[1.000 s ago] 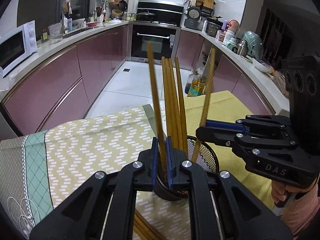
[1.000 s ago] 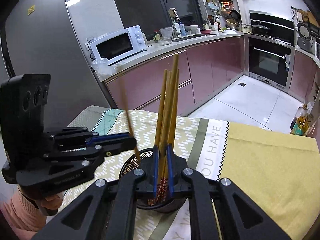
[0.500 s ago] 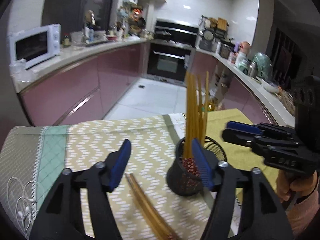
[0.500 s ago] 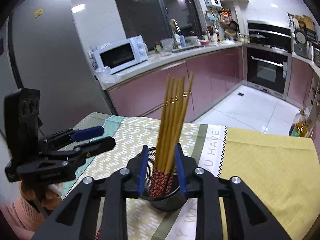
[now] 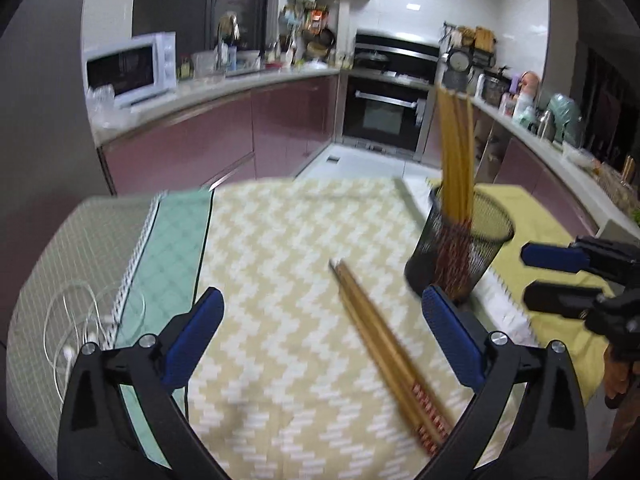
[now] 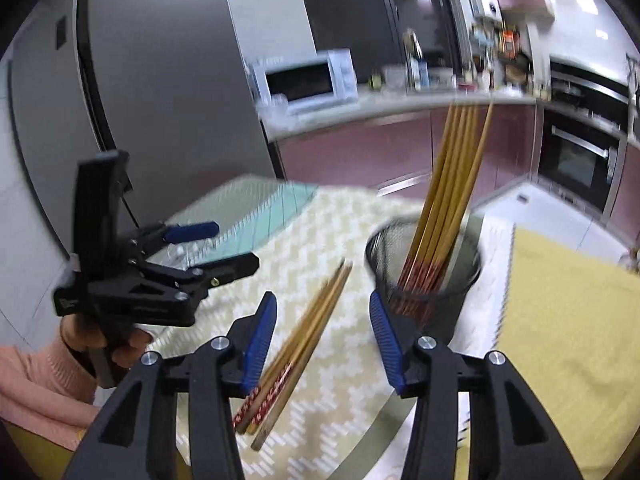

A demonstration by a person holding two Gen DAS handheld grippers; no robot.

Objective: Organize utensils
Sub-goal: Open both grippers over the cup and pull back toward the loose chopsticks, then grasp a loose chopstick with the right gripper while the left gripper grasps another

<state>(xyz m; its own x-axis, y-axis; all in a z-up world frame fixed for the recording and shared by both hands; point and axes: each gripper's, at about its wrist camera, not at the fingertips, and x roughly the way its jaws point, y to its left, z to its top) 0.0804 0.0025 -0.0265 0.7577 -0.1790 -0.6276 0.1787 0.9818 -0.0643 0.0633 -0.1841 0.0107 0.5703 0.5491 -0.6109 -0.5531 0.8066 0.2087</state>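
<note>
While both sets of blue-padded fingers stand spread with nothing pressed between them, the loose chopsticks (image 5: 384,354) lie flat on the zigzag-patterned cloth (image 5: 280,248) that covers the bench, in the near middle of both views. The left gripper (image 5: 323,328) has just been opening and now stands released at its widest, its fingers (image 5: 196,332) straddling the near end of that bundle from above without touching it. The right gripper (image 6: 323,344) has also just been opening, though less wide, and its fingers (image 6: 384,340) frame the red-decorated ends of the same loose chopsticks, again with no contact visible. A hand in a pink sleeve (image 6: 36,384) holds the left tool at the near left of the right wrist view. Farther off, to the right of the loose bundle, the black mesh holder (image 5: 464,248) stands upright on the cloth, and a cluster of chopsticks (image 5: 456,152) stands in it, red ends down, leaning slightly. A plain yellow cloth (image 6: 568,312) lies to the right of the holder. At the far left, a white microwave (image 5: 132,68) sits on the kitchen counter, and a built-in oven (image 5: 384,116) is set at the far end.
</note>
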